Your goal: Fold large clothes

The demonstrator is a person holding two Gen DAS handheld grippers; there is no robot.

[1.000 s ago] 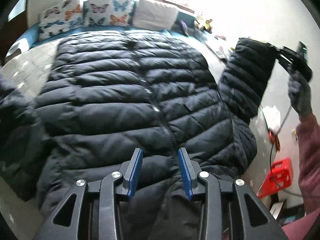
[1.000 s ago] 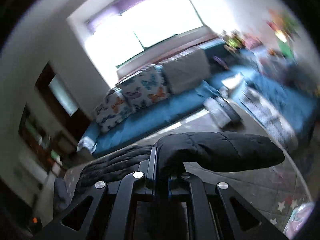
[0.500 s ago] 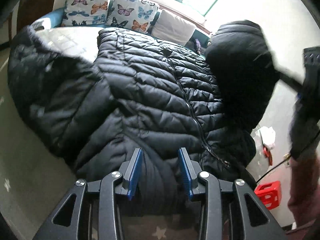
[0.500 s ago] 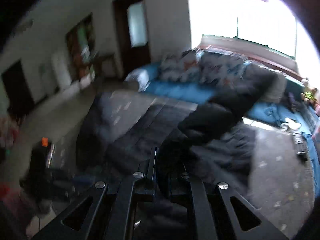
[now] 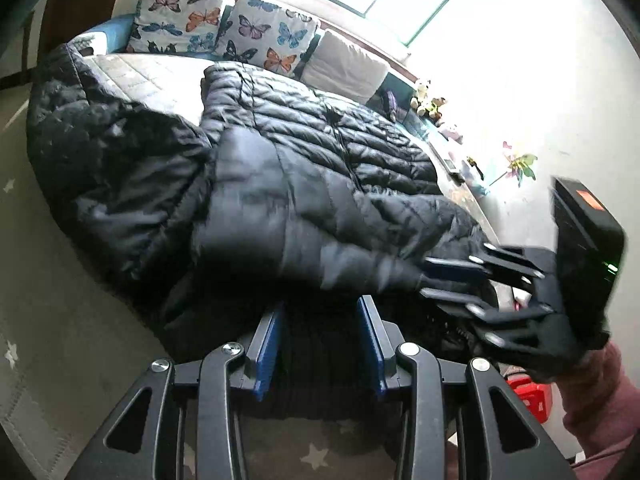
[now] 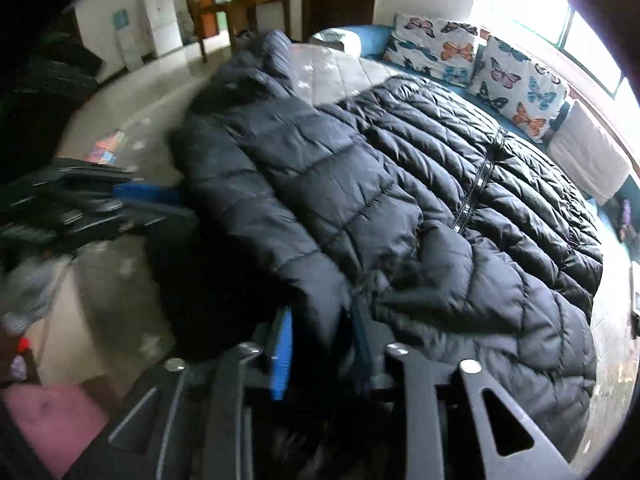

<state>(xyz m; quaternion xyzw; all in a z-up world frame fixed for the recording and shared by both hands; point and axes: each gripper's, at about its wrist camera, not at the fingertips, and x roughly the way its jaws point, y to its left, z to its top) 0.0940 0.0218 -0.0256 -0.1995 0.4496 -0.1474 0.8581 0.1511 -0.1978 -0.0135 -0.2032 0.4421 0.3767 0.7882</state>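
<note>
A black puffer jacket (image 5: 304, 160) lies front up, zip closed, on a grey quilted mat (image 5: 160, 76). Its right sleeve (image 5: 320, 232) is folded across the lower front. My right gripper (image 5: 424, 279) sits at the cuff and its jaws are opening. In the right wrist view the cuff (image 6: 324, 304) still lies between them, around my right gripper (image 6: 320, 316). My left gripper (image 5: 320, 308) is at the hem with dark fabric filling the gap between its blue pads. The right wrist view shows my left gripper (image 6: 180, 204), blurred, at the jacket's edge. The other sleeve (image 5: 112, 168) is spread out to the left.
Butterfly cushions (image 5: 240, 32) and a white cushion (image 5: 348, 68) line a blue sofa behind the mat. A red crate (image 5: 528, 396) stands on the floor at the right, beside a person's pink sleeve (image 5: 592, 400). A wooden table (image 6: 240, 4) and doorway lie beyond.
The right gripper carried the raised sleeve from the right down across the jacket's front, and its jaws have parted. The left gripper's view shifted along the hem; its jaws kept their width.
</note>
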